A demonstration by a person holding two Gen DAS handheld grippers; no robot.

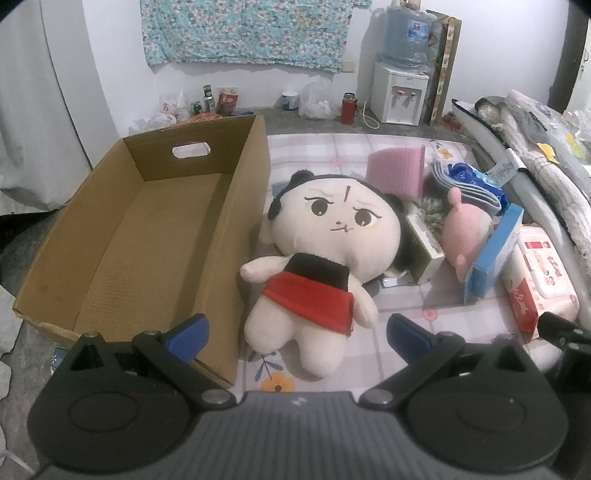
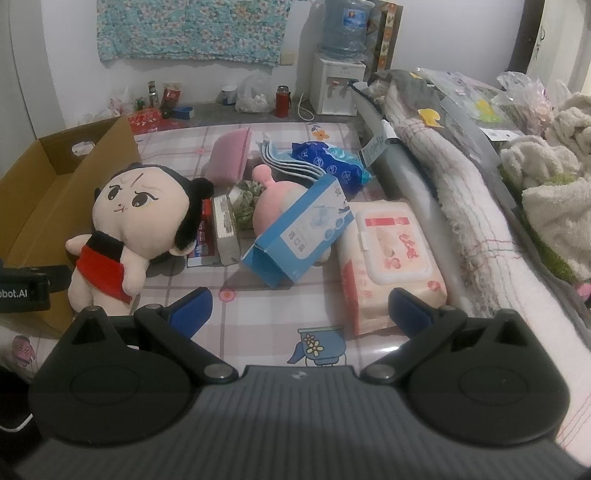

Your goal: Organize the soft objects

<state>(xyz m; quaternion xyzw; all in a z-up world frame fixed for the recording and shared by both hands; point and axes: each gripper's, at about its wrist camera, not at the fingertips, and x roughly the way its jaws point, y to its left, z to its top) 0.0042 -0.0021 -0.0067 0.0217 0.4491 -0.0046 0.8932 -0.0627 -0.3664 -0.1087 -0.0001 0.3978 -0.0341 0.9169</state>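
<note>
A checked, flower-printed sheet (image 1: 399,317) is covering the surface, and a water dispenser (image 1: 400,94) is standing against the white back wall beneath a hanging floral cloth (image 1: 243,31). An open cardboard box (image 1: 74,236) with a handle cut-out is sitting on the left side of the sheet, and its interior is showing only bare cardboard. A plush doll (image 1: 317,258) with a cream head, black hair and a red skirt is lying face-up just beside the right wall of the box. To the right of the doll, a cluster of items is lying close together: a pink plush toy (image 2: 275,201), a pink sponge-like pad (image 2: 229,157), a blue carton (image 2: 303,236), a blue patterned packet (image 2: 328,162) and a pack of wet wipes (image 2: 388,254). The left tool (image 1: 297,334) is hovering over the doll's legs with both blue fingers spread wide, gripping nothing. The right tool (image 2: 301,310) is hovering over the sheet in front of the blue carton and the wipes, likewise released and empty. Folded blankets (image 2: 480,221) are lying along the right edge.
</note>
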